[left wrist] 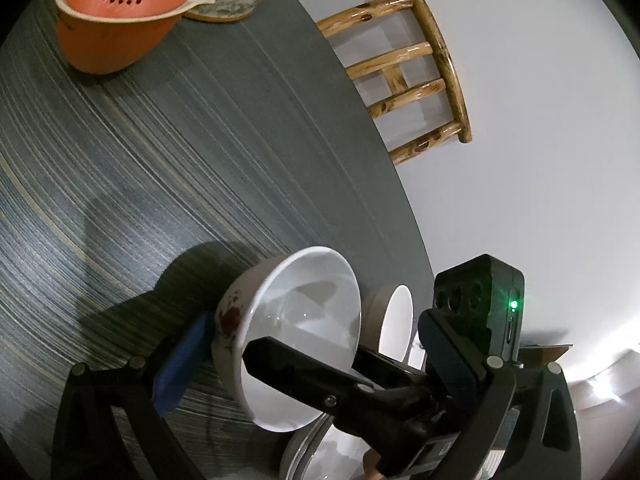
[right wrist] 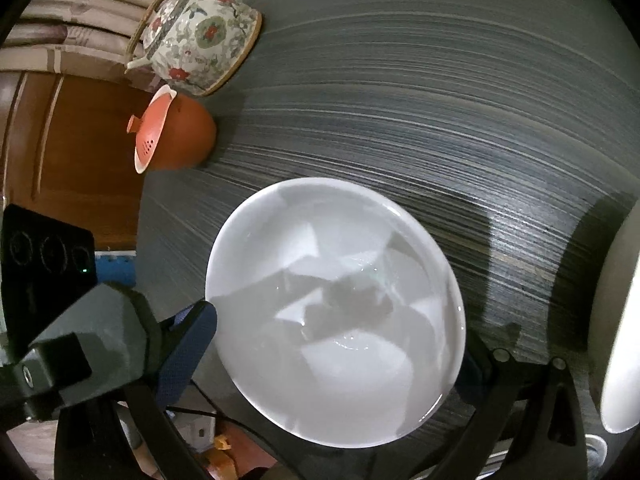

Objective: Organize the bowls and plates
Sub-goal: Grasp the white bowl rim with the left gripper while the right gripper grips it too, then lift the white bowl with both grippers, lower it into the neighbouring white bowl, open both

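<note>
The left gripper (left wrist: 304, 364) has its fingers clamped on the rim of a white bowl (left wrist: 296, 320) with a red floral pattern on its outer wall, 1 blue pad (left wrist: 182, 364) against the outside and the black finger inside; the bowl is tilted on its side above the grey striped counter (left wrist: 160, 152). The right gripper (right wrist: 340, 344) holds a plain white bowl (right wrist: 336, 308) between its 2 spread fingers, the blue pad (right wrist: 188, 344) at the rim on one side, the other finger mostly hidden behind the bowl. An orange strainer bowl (left wrist: 120, 20) and a floral teapot (right wrist: 200, 36) stand at the counter's far edge. No writing or brand can be read anywhere
</note>
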